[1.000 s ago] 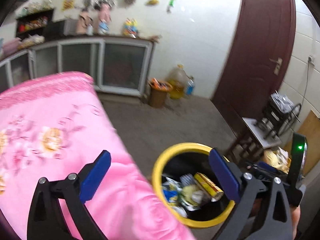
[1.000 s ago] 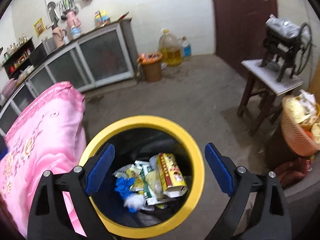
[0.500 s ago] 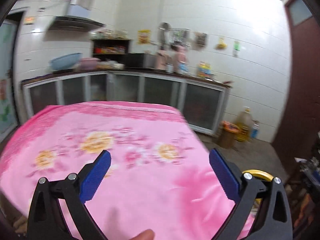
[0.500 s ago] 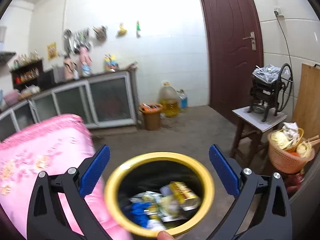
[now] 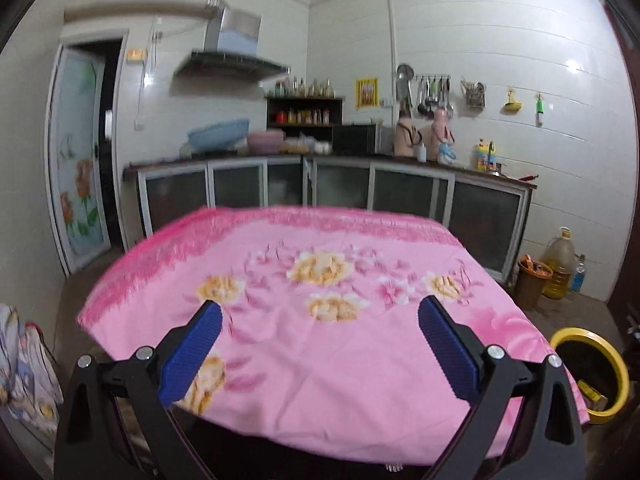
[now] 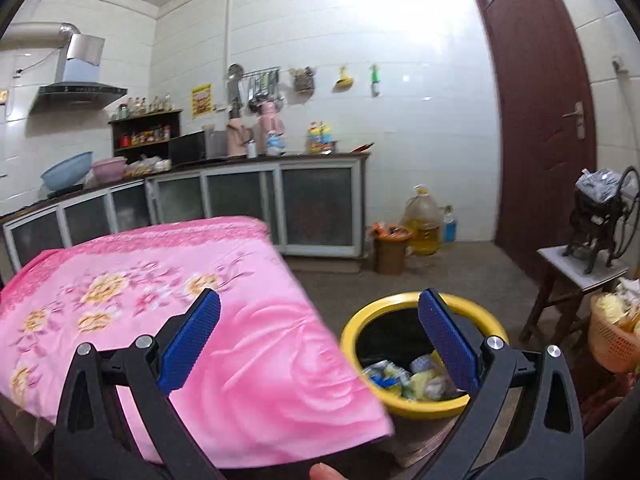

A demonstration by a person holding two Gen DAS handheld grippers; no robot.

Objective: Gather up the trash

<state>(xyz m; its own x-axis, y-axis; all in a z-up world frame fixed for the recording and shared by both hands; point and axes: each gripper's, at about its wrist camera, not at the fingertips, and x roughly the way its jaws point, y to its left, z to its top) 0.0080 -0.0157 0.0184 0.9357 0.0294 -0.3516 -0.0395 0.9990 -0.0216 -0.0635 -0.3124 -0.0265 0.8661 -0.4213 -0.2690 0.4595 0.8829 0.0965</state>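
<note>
A yellow-rimmed black trash bin (image 6: 420,304) stands on the floor beside the table and holds several wrappers and packets (image 6: 408,376). It also shows in the left wrist view (image 5: 616,360) at the far right. My left gripper (image 5: 320,340) is open and empty, held over the near edge of the table with the pink floral cloth (image 5: 320,320). My right gripper (image 6: 320,332) is open and empty, over the table's corner (image 6: 280,360), with the bin just to its right. No trash shows on the cloth.
Kitchen counters and cabinets (image 5: 400,184) run along the back wall. A brown bin (image 6: 390,248) and an oil jug (image 6: 422,220) stand by the wall. A stool with a machine (image 6: 592,236) and an orange basket (image 6: 612,336) are at the right, near a brown door (image 6: 540,120).
Both grippers have lifted and swung left from over the bin toward the table. The left view went from the bin to the whole tabletop. Both stayed open.
</note>
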